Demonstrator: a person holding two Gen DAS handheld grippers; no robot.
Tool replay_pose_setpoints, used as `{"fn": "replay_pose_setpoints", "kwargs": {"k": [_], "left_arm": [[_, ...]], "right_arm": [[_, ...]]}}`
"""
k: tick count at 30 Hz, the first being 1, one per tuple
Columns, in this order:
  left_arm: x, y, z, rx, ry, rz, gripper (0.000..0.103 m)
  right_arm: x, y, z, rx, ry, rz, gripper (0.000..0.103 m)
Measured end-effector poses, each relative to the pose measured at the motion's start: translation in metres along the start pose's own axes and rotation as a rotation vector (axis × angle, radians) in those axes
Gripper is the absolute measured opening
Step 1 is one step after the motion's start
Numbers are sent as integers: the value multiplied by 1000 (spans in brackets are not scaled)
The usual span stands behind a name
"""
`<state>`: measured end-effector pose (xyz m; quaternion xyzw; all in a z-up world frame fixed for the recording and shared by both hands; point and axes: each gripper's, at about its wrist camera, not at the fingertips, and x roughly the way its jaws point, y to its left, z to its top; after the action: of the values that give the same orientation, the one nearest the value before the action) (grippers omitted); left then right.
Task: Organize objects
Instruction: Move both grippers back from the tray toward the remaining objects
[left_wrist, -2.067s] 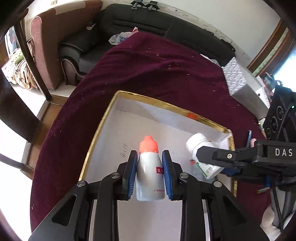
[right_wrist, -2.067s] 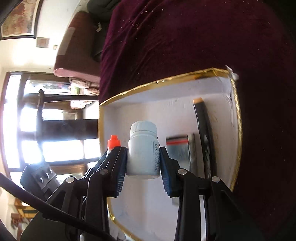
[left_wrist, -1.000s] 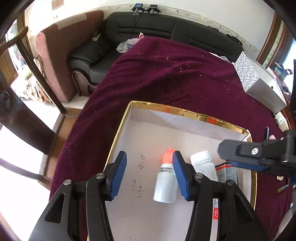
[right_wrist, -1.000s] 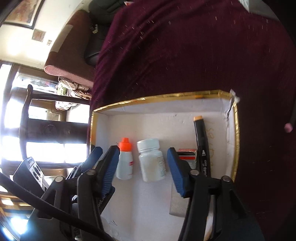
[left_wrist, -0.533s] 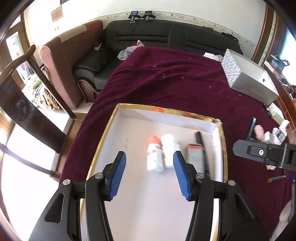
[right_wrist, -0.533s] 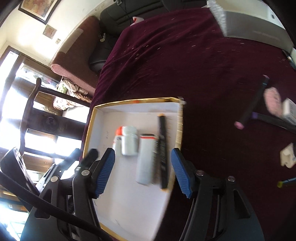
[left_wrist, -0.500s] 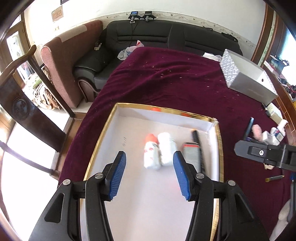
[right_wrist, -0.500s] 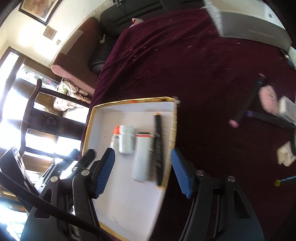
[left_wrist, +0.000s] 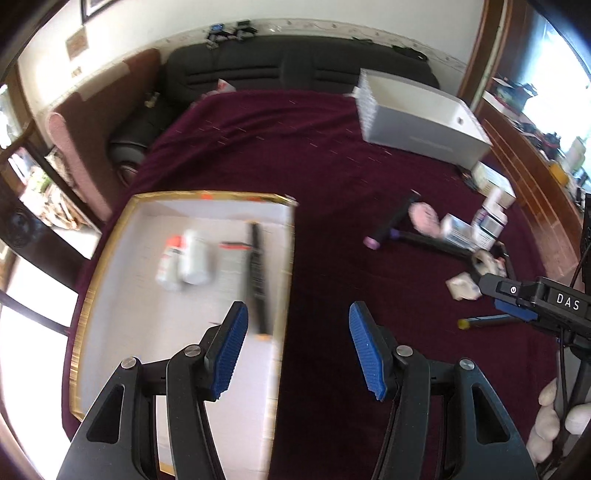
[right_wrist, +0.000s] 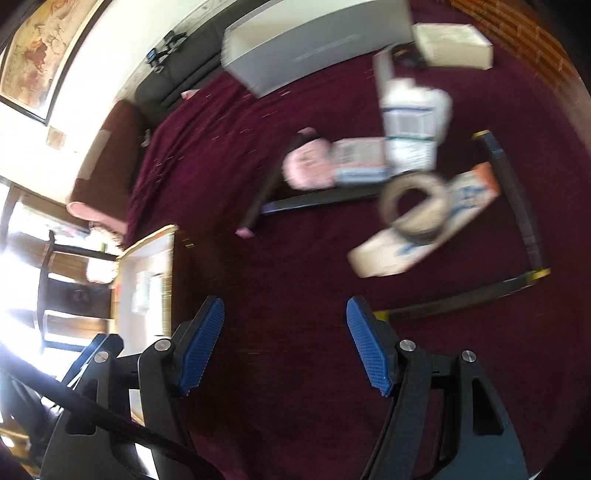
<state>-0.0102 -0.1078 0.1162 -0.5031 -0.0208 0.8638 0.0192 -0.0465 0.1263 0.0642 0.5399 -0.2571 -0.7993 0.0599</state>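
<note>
From the left wrist view, the left tongs (left_wrist: 295, 347) are seen empty, their jaws opening, with only the maroon cloth of the counter (left_wrist: 295, 155) between the pads. The gold-rimmed box (left_wrist: 110, 254) lies ahead and to their left, already holding two small bottles, a flat pack and a black marker. The loose pile (left_wrist: 458, 232) is well apart, ahead and to the right, beside the right tongs (left_wrist: 517, 306).

From the right wrist view, the right tongs (right_wrist: 284, 347) are likewise empty and opening. The tape roll (right_wrist: 413, 206) resting on a long carton (right_wrist: 461, 206) lies ahead, slightly right. A black marker (right_wrist: 458, 299) with yellow ends lies nearest, just beyond the right pad, its long axis running crosswise to the tongs. The right hand is judged nearer to the pile.
</note>
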Motion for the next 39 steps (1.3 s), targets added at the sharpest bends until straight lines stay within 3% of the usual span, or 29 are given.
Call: {"fn": "replay_pose_setpoints", "kwargs": {"k": [6, 13, 20, 23, 27, 35, 37, 38, 39], "left_arm": [[23, -39, -13, 43, 63, -108, 51], [52, -100, -23, 220, 82, -196, 51], [72, -150, -5, 336, 66, -250, 51], [78, -163, 13, 306, 68, -306, 50], [96, -176, 42, 225, 61, -300, 50], [143, -212, 47, 247, 155, -290, 49], [147, -217, 41, 265, 172, -292, 28], [148, -217, 39, 265, 184, -301, 11], [146, -215, 38, 262, 191, -313, 8]], "right_arm": [[-31, -58, 5, 71, -66, -65, 69], [-53, -134, 0, 223, -90, -121, 69], [-59, -160, -7, 267, -76, -142, 69], [-61, -164, -11, 273, -75, -149, 69], [-62, -174, -15, 279, -69, -156, 69], [-74, -191, -25, 303, -74, -175, 69], [-77, -195, -25, 311, -77, -183, 69], [-78, -197, -24, 313, -78, -186, 69], [-78, -198, -24, 314, -78, -189, 69]]}}
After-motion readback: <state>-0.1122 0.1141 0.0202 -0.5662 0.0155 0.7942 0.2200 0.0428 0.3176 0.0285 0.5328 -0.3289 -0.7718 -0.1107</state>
